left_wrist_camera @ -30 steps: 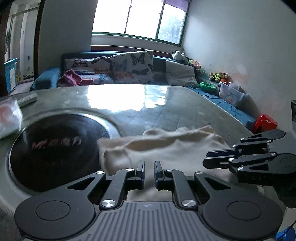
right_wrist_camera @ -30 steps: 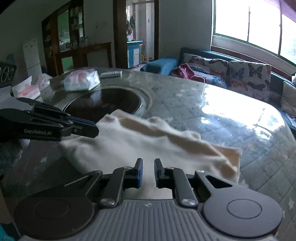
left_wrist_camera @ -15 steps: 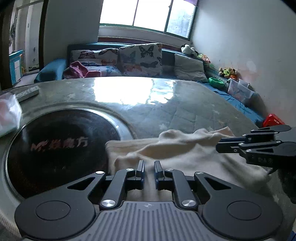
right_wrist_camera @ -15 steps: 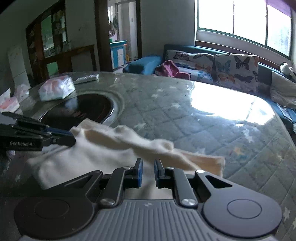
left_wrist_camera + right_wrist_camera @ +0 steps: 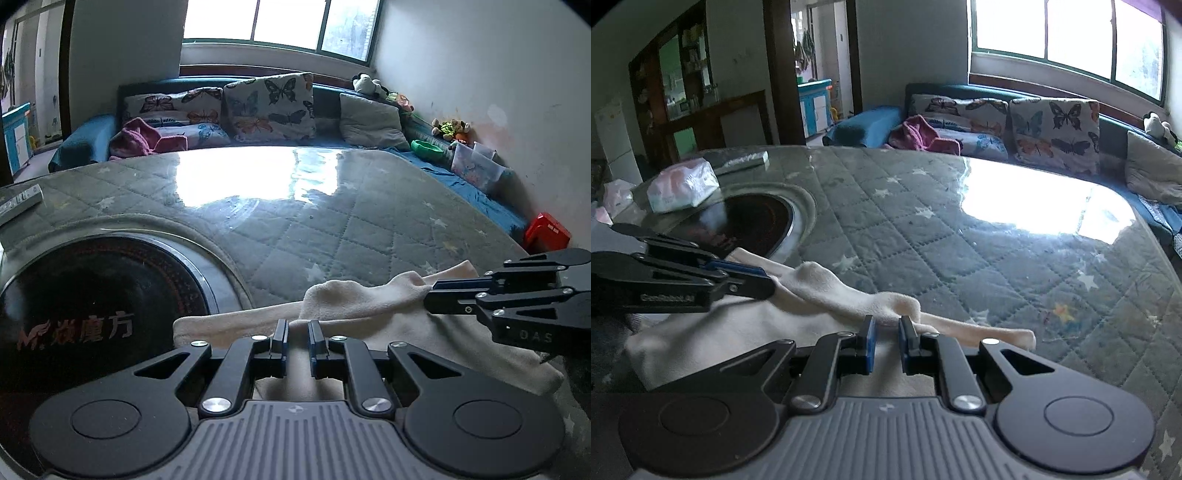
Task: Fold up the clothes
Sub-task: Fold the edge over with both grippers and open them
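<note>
Both the left gripper [image 5: 296, 343] and right gripper [image 5: 886, 341] pinch the cream garment [image 5: 369, 306]; its loose far edge could bunch, spoiling the fold.

Cloth [image 5: 369, 314] near edge hidden behind left gripper [image 5: 296, 345]; burner [image 5: 92, 295] cropped at frame's left edge.

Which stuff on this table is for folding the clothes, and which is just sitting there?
For the folding:
- cream garment
- left gripper, shut on the garment
- right gripper, shut on the garment

Just lying about:
- tissue pack
- remote control
- round black cooktop set in the table
- pink cloth on the sofa behind
</note>
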The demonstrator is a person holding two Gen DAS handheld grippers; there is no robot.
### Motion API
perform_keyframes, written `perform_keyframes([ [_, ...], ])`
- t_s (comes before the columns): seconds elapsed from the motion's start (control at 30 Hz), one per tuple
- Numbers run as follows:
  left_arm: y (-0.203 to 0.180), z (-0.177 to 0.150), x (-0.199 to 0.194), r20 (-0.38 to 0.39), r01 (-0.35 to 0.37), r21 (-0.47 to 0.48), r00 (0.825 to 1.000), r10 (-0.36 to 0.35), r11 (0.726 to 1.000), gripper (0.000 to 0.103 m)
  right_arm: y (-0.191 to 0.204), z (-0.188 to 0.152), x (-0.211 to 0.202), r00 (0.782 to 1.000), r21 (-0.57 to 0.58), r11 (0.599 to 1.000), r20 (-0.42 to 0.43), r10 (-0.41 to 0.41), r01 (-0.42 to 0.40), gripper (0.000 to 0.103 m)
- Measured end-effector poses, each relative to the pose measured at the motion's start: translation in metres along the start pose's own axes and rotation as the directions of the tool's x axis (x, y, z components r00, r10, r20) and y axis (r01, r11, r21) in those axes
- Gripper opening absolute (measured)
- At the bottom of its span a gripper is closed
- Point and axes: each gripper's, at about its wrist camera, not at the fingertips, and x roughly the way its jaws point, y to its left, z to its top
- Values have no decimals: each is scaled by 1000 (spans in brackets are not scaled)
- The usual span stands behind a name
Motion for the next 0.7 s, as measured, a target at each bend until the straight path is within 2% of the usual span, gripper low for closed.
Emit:
perform_keyframes([
  [0.17, -1, 0, -1, 2, -4, -10, 1000, 4, 1000, 13, 0, 0, 7, 1000, 7, 1000, -12, 1, -1, 12],
  [0.37, -1, 0, -13, 17, -11, -13, 1000, 11, 1000, 17, 11, 3, -8, 1000, -26, 1000, 16, -2, 2, 12],
  [0.7, 8, -12, -48, 49, -50, -39, 997, 52, 998, 27, 58, -2, -36, 997, -130, 989, 19, 75, -72, 15],
])
